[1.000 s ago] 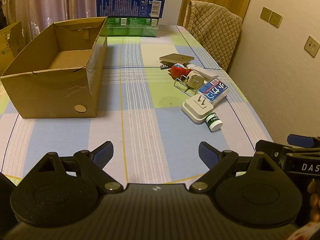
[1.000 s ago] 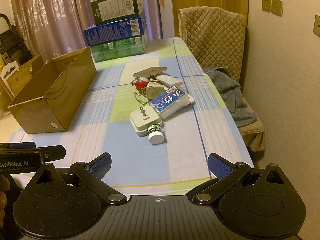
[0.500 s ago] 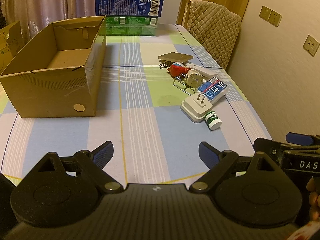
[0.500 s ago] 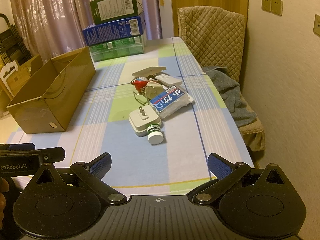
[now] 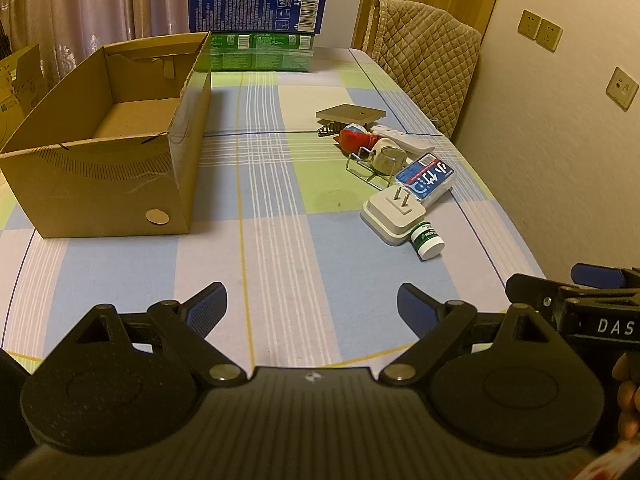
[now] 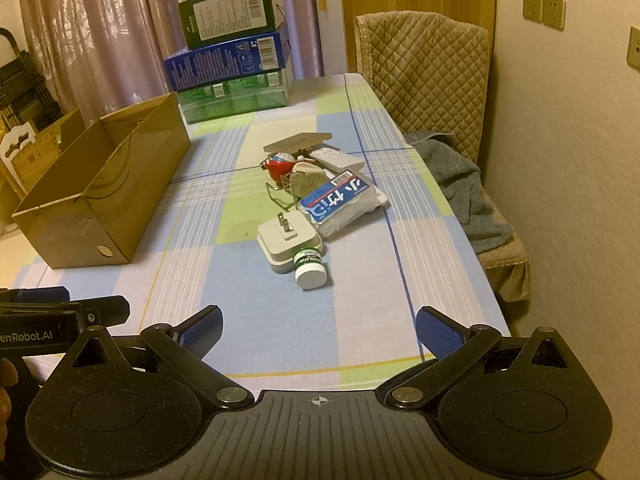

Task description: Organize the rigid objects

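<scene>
Left of the clutter, an empty cardboard box (image 5: 112, 152) waits; the left gripper (image 5: 312, 308) and right gripper (image 6: 318, 330) hover open, holding nothing. Best take the outlying green bottle (image 6: 310, 268) beside the plug adapter (image 6: 288, 244) first, squarely.

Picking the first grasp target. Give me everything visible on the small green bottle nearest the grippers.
The small bottle has a green label with white print and a white cap, and looks like plastic. It lies on its side on the checked tablecloth, cap end toward the cameras. Its far end rests against the near edge of the white plug adapter. It is the closest piece of the clutter pile. Neither gripper touches it. The print is too small to read.
</scene>
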### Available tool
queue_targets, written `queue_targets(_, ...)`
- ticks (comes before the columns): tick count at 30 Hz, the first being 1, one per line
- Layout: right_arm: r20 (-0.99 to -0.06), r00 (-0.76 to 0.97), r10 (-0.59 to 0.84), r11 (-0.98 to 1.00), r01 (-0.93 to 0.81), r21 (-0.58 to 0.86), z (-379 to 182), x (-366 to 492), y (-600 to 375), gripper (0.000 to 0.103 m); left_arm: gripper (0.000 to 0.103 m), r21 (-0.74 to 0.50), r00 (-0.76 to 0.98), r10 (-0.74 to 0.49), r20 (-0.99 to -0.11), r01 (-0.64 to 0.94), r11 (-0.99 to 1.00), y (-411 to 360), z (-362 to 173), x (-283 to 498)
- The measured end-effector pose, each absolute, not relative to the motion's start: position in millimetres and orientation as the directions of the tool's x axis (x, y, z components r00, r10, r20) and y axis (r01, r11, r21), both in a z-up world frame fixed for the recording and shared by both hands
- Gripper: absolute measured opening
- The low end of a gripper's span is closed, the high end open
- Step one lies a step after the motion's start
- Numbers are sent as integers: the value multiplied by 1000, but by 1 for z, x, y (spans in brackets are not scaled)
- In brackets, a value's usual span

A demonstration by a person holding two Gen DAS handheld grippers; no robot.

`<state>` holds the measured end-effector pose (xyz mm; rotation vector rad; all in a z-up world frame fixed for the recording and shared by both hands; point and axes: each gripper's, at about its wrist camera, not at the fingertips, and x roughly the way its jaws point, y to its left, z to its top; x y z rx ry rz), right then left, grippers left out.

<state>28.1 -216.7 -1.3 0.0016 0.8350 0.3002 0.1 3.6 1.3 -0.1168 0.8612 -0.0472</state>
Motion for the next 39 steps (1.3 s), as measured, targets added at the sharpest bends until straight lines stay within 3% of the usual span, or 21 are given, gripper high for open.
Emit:
queue_targets(24,-705,658,265,961,-241,136,-10,52,-214,100,89,-154,637,-135,-759,27,988,21,-14,29)
queue_targets(33,-714,644,274,958,-249,142,-34,88,-203,75,88,-122,626,-172,-760,123,985,14,-37,71)
queue_targets(39,-742,604,291,950,-277,148,-59,111,-193,50,89,-119,622,-204,-756,176,977,12,-52,96)
